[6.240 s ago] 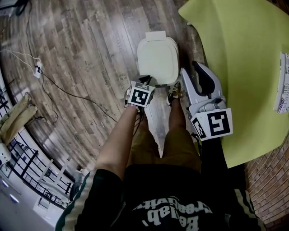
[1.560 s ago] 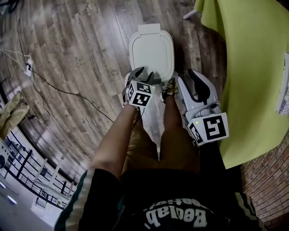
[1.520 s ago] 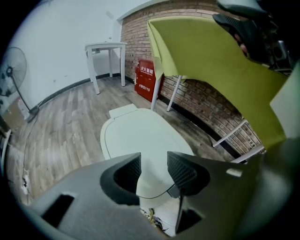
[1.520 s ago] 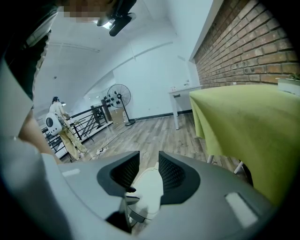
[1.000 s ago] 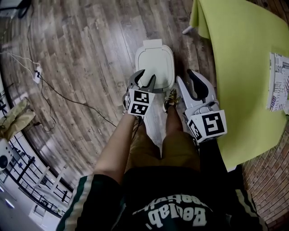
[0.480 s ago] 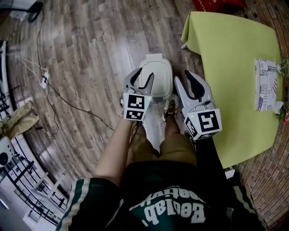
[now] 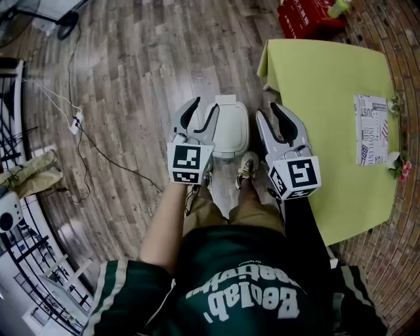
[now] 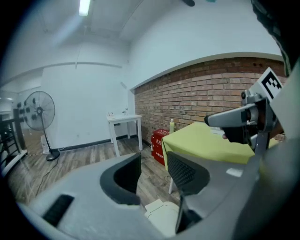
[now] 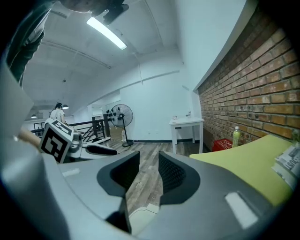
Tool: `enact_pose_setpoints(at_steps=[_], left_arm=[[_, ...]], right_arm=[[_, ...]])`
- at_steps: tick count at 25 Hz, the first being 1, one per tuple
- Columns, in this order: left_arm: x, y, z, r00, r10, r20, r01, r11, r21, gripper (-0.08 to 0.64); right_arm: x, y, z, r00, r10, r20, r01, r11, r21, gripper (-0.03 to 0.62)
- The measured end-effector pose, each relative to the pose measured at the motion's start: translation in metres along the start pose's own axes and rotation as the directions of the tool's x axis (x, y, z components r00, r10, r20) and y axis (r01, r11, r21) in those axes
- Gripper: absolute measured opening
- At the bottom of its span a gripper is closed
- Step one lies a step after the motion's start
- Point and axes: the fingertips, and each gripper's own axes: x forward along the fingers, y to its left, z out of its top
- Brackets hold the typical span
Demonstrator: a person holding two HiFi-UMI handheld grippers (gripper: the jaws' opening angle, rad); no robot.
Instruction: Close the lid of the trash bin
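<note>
The white trash bin (image 7: 230, 128) stands on the wooden floor just ahead of the person's feet, and its lid lies flat and shut. My left gripper (image 7: 203, 108) hangs open above the bin's left edge and holds nothing. My right gripper (image 7: 269, 113) is also open and empty, to the right of the bin beside the green table. In the left gripper view the bin (image 8: 161, 216) shows low between the spread jaws of the left gripper (image 8: 152, 171). The right gripper view has the bin (image 9: 140, 216) below the right gripper (image 9: 149, 171).
A lime-green table (image 7: 328, 118) with a printed paper (image 7: 371, 128) fills the right side. A red crate (image 7: 308, 16) sits behind it. A cable with a power strip (image 7: 77, 121) crosses the floor on the left. A railing (image 7: 26, 262) runs at lower left, and a fan (image 8: 40, 117) and a white table (image 8: 124, 124) stand farther off.
The head view has pulled back and up. Both grippers have lifted away from the bin; the left one was at the bin's front rim and now hangs above it, still open.
</note>
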Motion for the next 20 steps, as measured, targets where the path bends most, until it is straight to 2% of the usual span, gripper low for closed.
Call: enact_pose_setpoints(at_steps=[7, 11, 14, 15, 17, 20], left_arm=[[-0.037, -0.006, 0.084, 0.990, 0.070, 0.119, -0.068, 0.998, -0.019, 0.181], [-0.057, -0.004, 0.110, 0.980, 0.101, 0.169, -0.094, 0.994, -0.046, 0.173], [-0.071, 0.001, 0.124, 0.974, 0.115, 0.193, -0.116, 0.993, -0.006, 0.153], [-0.075, 0.001, 0.128, 0.973, 0.113, 0.200, -0.117, 0.993, 0.008, 0.139], [-0.085, 0.003, 0.134, 0.972, 0.102, 0.213, -0.110, 0.994, 0.025, 0.102], [-0.100, 0.003, 0.140, 0.970, 0.080, 0.230, -0.090, 0.995, 0.034, 0.073]], right_arm=[[-0.013, 0.005, 0.028, 0.996, 0.079, 0.038, -0.078, 0.997, -0.027, 0.138], [-0.014, 0.005, 0.045, 0.994, 0.083, 0.068, -0.079, 0.995, -0.061, 0.166], [-0.014, 0.009, 0.057, 0.993, 0.088, 0.083, -0.081, 0.994, -0.074, 0.161], [-0.015, 0.012, 0.062, 0.992, 0.087, 0.090, -0.080, 0.994, -0.078, 0.144], [-0.019, 0.018, 0.072, 0.991, 0.081, 0.111, -0.071, 0.993, -0.090, 0.032], [-0.027, 0.030, 0.084, 0.989, 0.064, 0.130, -0.050, 0.992, -0.112, 0.014]])
